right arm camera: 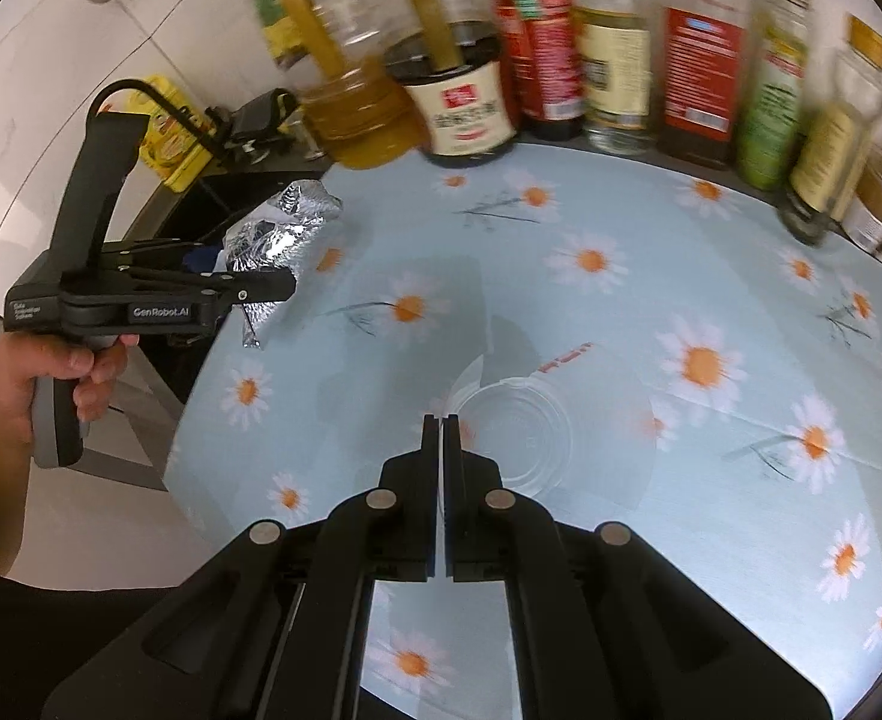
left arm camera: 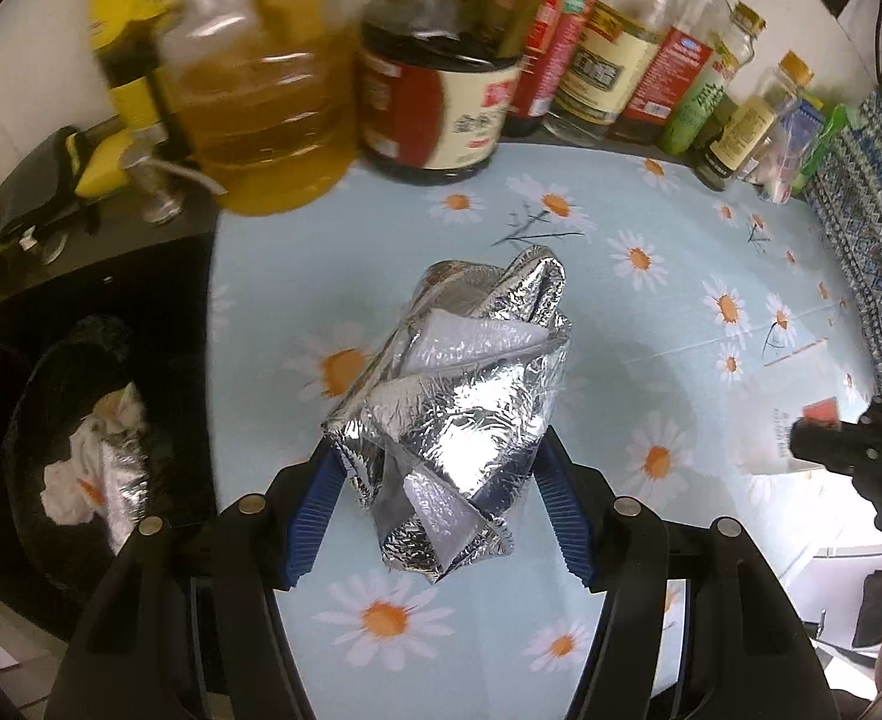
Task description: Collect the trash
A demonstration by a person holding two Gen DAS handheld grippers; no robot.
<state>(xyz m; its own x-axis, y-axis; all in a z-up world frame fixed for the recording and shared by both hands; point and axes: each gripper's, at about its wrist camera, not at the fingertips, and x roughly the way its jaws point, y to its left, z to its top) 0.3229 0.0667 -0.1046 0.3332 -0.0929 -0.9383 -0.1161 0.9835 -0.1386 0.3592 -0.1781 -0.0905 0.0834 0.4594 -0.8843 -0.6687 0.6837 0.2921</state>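
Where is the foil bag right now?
The foil bag is clamped in the left gripper, above the table's left edge, near the bin.

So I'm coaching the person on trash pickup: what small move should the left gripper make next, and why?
Probably swing the left gripper leftward, off the table edge, toward the black bin. Its blue pads are shut on the crumpled foil bag, which is held above the daisy cloth, and the bin beside the table already holds trash.
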